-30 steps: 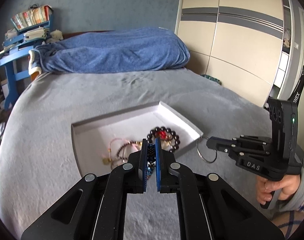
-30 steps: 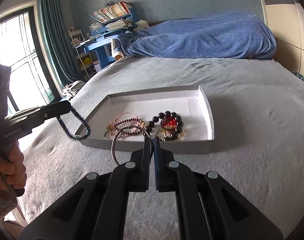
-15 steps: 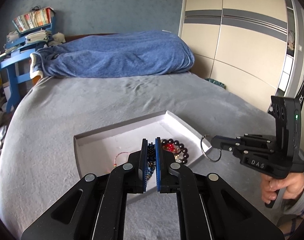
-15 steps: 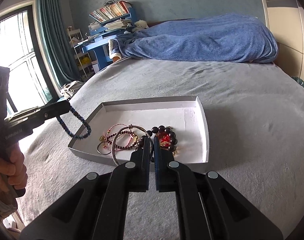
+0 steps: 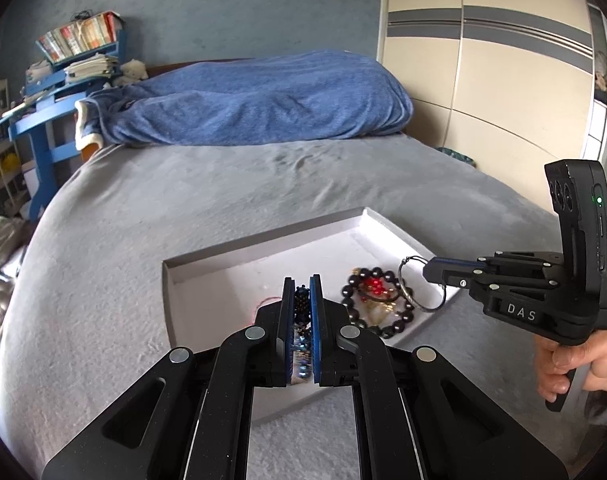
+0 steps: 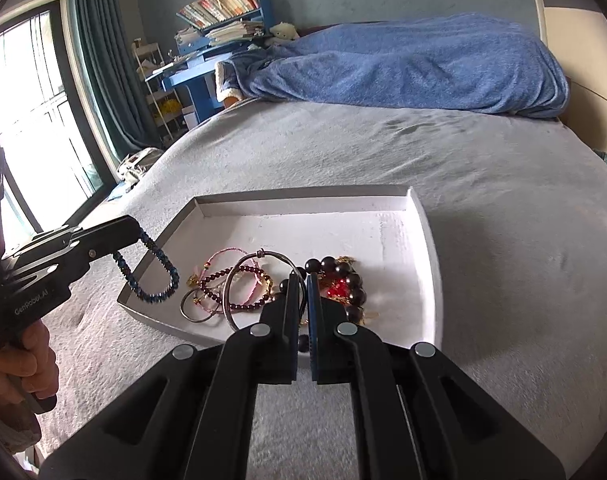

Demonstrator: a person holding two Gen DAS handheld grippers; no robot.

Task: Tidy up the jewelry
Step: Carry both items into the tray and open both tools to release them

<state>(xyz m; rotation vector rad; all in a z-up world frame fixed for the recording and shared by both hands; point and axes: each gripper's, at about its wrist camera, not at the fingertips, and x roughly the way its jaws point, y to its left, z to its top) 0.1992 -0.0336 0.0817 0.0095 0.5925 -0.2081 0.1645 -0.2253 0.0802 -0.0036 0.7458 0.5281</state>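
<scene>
A shallow white tray (image 6: 419, 240) (image 5: 191, 276) lies on the grey bed and holds several bracelets. My left gripper (image 5: 302, 284) (image 6: 133, 232) is shut on a dark blue beaded bracelet (image 6: 159, 276) (image 5: 301, 304), which hangs over the tray's left edge. My right gripper (image 6: 299, 280) (image 5: 425, 272) is shut on a thin silver bangle (image 6: 243, 276) (image 5: 413, 288), held above the tray's near side. Below it lie a black bead bracelet with red beads (image 6: 343, 280) (image 5: 377, 300), a maroon bead bracelet (image 6: 223, 280), a pink cord bracelet (image 6: 219, 260) and a silver ring (image 6: 191, 312).
A blue blanket (image 6: 403, 64) is heaped at the head of the bed. A blue desk with books (image 6: 219, 28) stands far left beside a curtained window (image 6: 27, 120). Wardrobe doors (image 5: 503, 80) run along the right. Grey bedding (image 6: 503, 200) surrounds the tray.
Both grippers have moved forward with their jewelry. The silver bangle went from outside the tray's edge to over its inside, and the blue bracelet now hangs over the tray's left rim.
</scene>
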